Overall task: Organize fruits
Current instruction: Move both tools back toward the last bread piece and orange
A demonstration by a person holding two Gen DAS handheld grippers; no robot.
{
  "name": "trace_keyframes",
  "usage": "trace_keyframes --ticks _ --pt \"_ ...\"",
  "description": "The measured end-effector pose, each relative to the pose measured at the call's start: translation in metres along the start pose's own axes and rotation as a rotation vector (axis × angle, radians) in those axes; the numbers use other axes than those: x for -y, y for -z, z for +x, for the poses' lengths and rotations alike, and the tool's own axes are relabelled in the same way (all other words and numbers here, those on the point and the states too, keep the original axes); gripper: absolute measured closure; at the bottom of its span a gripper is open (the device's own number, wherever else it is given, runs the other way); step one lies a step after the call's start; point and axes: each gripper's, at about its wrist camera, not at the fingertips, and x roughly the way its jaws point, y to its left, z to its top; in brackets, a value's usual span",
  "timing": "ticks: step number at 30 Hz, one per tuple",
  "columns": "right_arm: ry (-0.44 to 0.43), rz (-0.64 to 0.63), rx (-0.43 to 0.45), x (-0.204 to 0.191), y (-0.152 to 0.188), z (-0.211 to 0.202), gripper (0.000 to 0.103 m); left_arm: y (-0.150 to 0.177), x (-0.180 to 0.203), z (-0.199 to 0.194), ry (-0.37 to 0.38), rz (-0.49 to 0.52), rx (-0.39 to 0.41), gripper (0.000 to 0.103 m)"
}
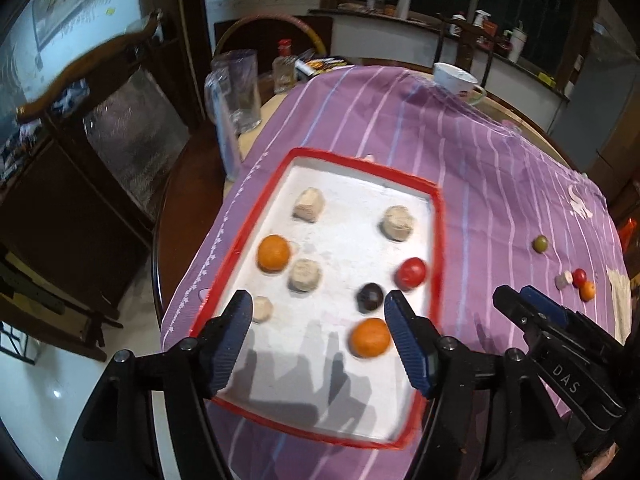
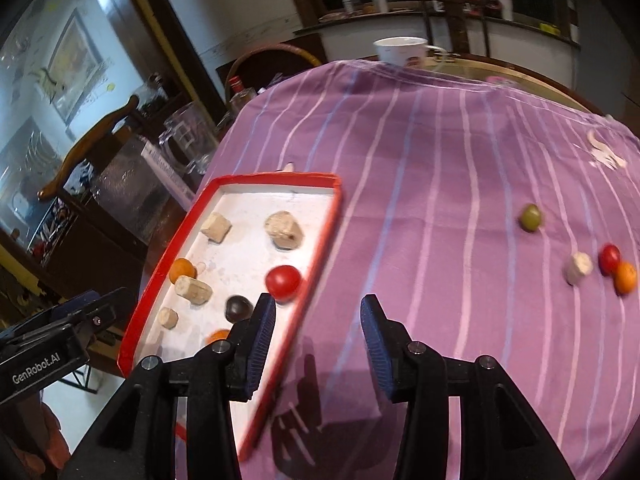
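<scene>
Left gripper [image 1: 318, 306]: fingers released, nothing between them, hanging above the near end of the tray.
Right gripper [image 2: 318, 314]: fingers parted and empty, poised over the tray's right rim and the cloth beside it.
Tray [image 1: 440, 216]: white, red-rimmed, on the purple striped cloth [image 2: 420, 160] that covers the bench; it lies under and ahead of the left fingers.
Fruit in tray: one orange [image 1: 370, 337] just inside the left gripper's right finger; a dark plum-like fruit [image 1: 369, 297] just beyond that fingertip; a red tomato-like fruit [image 1: 411, 273] further ahead by the right rim; a second orange [image 1: 273, 253] ahead of the left finger.
Pale lumps [image 1: 305, 274]: five beige, blocky pieces among the fruit; I cannot tell what they are.
Fruit still loose: a green one [image 2: 531, 217], a small red one [image 2: 609, 258] touching a small orange one [image 2: 625, 277], and a pale lump [image 2: 578, 268], all well right of the right fingers on the cloth.
Handling, as I judge it: small, round, light, smooth-skinned; likely to roll on the cloth and to squirt from a hard pinch. The red ones look soft and bruisable.
Hold: across the widest middle, fingers coming from above, closing gently.
Caution: the red and orange pair touch, so a finger must slip between them or take the outer one first.
</scene>
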Motion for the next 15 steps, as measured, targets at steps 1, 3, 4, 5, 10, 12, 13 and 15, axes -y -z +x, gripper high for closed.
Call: trace_keyframes --ticks 1,3,4,5,10,12,13,15 --pt "0.003 0.008 0.005 0.005 0.002 -0.006 0.054 0.003 0.011 -0.006 -0.004 0.016 0.010 0.035" --pt "0.014 0.019 0.014 0.015 0.006 -0.017 0.054 0.007 0.025 -0.015 -0.008 0.034 0.025 0.034" --pt "0.020 0.024 0.021 0.022 0.008 -0.024 0.054 0.010 0.036 -0.020 -0.013 0.048 0.035 0.034" --pt "0.023 0.027 0.026 0.026 0.010 -0.028 0.054 0.013 0.044 -0.024 -0.016 0.062 0.041 0.034" --pt "0.045 0.039 0.047 0.054 0.015 -0.050 0.053 0.020 0.080 -0.037 -0.029 0.112 0.058 0.034" --pt "0.053 0.046 0.053 0.065 0.017 -0.057 0.053 0.022 0.094 -0.042 -0.036 0.132 0.067 0.034" --pt "0.056 0.051 0.055 0.071 0.018 -0.059 0.053 0.023 0.099 -0.043 -0.038 0.141 0.070 0.033" --pt "0.064 0.061 0.056 0.083 0.019 -0.064 0.053 0.025 0.111 -0.047 -0.042 0.156 0.075 0.030"
